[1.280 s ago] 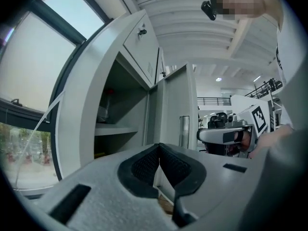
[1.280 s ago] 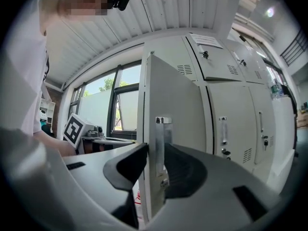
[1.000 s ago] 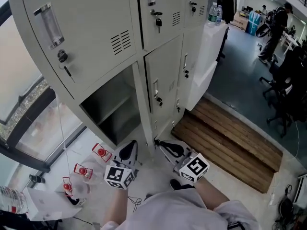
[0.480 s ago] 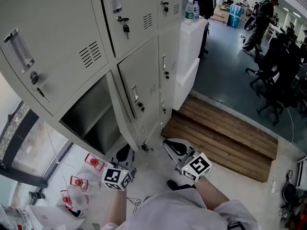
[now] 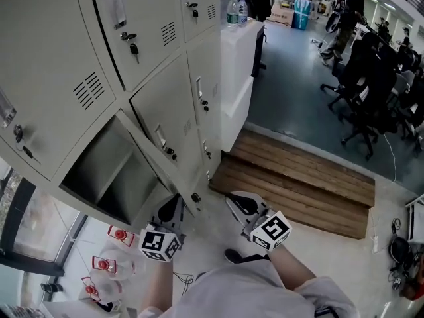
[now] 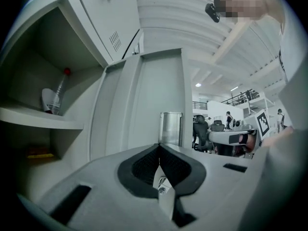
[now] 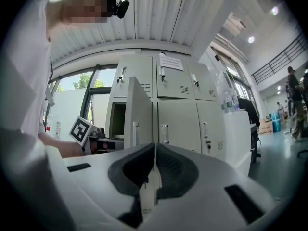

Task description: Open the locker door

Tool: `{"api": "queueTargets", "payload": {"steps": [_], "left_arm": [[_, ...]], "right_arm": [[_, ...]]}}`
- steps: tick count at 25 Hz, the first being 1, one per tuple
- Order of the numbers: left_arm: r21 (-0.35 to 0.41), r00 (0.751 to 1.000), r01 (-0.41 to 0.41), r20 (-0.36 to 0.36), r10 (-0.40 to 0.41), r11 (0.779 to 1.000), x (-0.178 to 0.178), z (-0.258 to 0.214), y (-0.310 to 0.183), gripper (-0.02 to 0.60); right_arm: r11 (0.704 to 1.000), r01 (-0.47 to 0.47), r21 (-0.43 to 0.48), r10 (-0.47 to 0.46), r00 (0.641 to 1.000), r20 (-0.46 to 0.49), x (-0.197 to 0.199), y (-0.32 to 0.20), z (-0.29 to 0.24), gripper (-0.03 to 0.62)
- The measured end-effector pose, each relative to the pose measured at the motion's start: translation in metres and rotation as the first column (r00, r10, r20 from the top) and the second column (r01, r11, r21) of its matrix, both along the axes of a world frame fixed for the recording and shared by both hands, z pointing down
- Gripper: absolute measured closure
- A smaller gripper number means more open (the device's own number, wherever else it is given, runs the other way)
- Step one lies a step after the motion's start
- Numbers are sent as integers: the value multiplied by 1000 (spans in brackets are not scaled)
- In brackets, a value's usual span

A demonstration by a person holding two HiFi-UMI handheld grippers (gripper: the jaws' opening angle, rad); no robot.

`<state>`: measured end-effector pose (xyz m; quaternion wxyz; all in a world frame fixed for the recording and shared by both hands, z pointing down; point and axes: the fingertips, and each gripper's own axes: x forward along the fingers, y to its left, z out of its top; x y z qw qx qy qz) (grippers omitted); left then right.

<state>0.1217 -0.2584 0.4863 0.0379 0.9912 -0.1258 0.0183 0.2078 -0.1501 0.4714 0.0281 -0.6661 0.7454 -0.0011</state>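
1. The bank of grey lockers [image 5: 152, 38] fills the upper left of the head view. The lowest compartment [image 5: 109, 177] in its left column is exposed.
2. The locker door [image 7: 142, 109] of that compartment is swung out towards the person. In the right gripper view it stands nearly edge-on, in front of the closed doors behind it.
3. The left tongs [image 6: 159, 147] are clenched, pads meeting at the tips with nothing between them. They are held low in front of the open compartment and touch neither the door nor the frame.
4. The right tongs [image 7: 155, 145] are likewise clenched and empty. They are level with the left pair, on the other side of the open door and apart from it.
5. In the left gripper view a shelf [image 6: 38, 118] crosses the compartment, and a red-tipped white item [image 6: 54, 97] stands on it.
6. The marker cube [image 7: 81, 128] of the left tongs shows in the right gripper view, left of the door.
7. A wooden platform [image 5: 298, 177] lies on the floor to the right of the lockers. Two water bottles [image 5: 236, 10] stand on a white cabinet [image 5: 235, 78] beside them.
8. Office chairs [image 5: 364, 78] stand further back in the room.
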Motion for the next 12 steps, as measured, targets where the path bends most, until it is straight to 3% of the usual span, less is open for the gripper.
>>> {"api": "queueTargets", "payload": {"steps": [12], "left_arm": [[1,997,-69,-27,69,998,69,-3,4,574]], "right_arm": [[992,-123,4,123,992,-2,53,38,3,576]]}}
